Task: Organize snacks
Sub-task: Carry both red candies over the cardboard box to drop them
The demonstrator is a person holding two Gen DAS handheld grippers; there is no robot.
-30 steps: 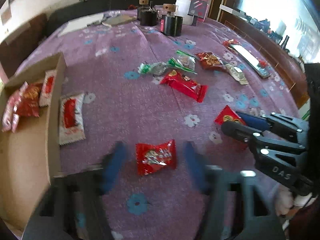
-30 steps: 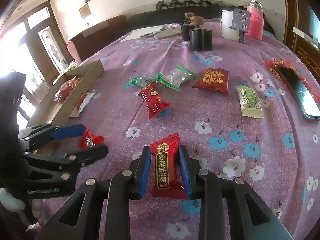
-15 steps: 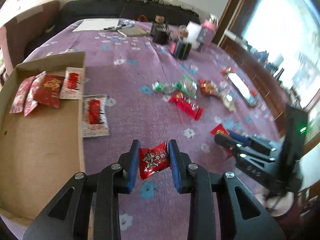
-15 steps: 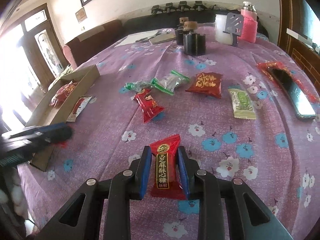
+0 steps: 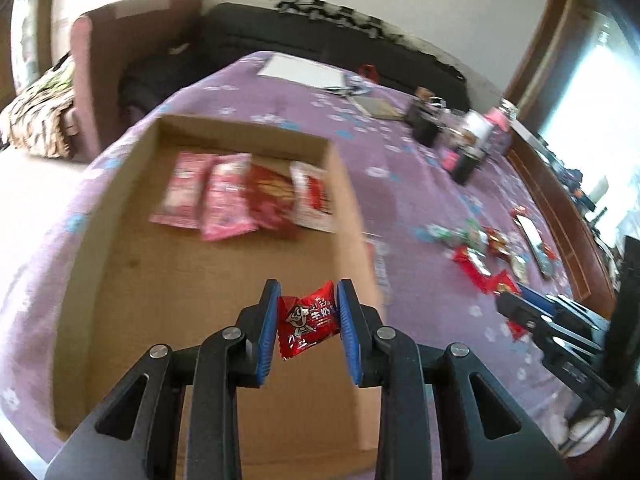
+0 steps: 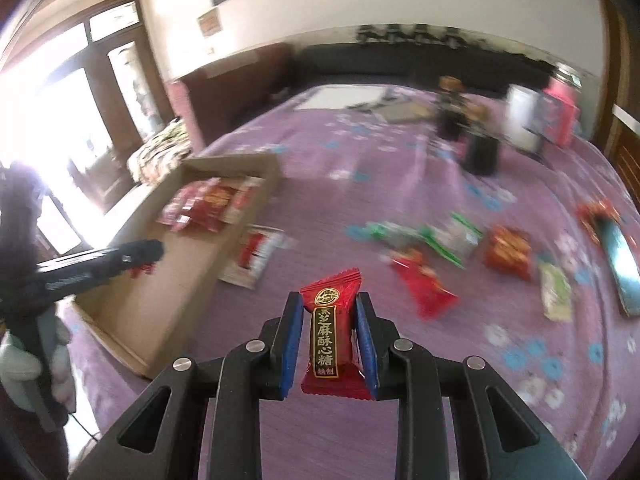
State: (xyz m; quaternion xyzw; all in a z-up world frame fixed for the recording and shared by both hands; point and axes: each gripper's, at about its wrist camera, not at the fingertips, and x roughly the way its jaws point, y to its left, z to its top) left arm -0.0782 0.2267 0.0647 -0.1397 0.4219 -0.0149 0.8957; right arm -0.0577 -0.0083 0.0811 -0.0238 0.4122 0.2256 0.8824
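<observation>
My left gripper (image 5: 307, 322) is shut on a small red candy packet (image 5: 307, 326) and holds it in the air above the near part of the cardboard box (image 5: 120, 208). Several pink and red snack packets (image 5: 244, 200) lie at the box's far end. My right gripper (image 6: 328, 338) is shut on a red sesame candy bar (image 6: 329, 332), lifted above the purple tablecloth, right of the box (image 6: 160, 316). The left gripper (image 6: 132, 258) shows in the right wrist view over the box.
Loose snacks lie on the cloth: a red-and-white packet (image 6: 254, 254) beside the box, green packets (image 6: 436, 236), red packets (image 6: 424, 288), an orange-red pouch (image 6: 508, 252), a pale green bar (image 6: 556, 290). A phone (image 6: 620, 268) lies at right. Dark jars (image 6: 480, 144) stand at the back.
My left gripper closed on the small red candy, lifted it and carried it left over the box. My right gripper lifted the sesame candy bar and swung left toward the box.
</observation>
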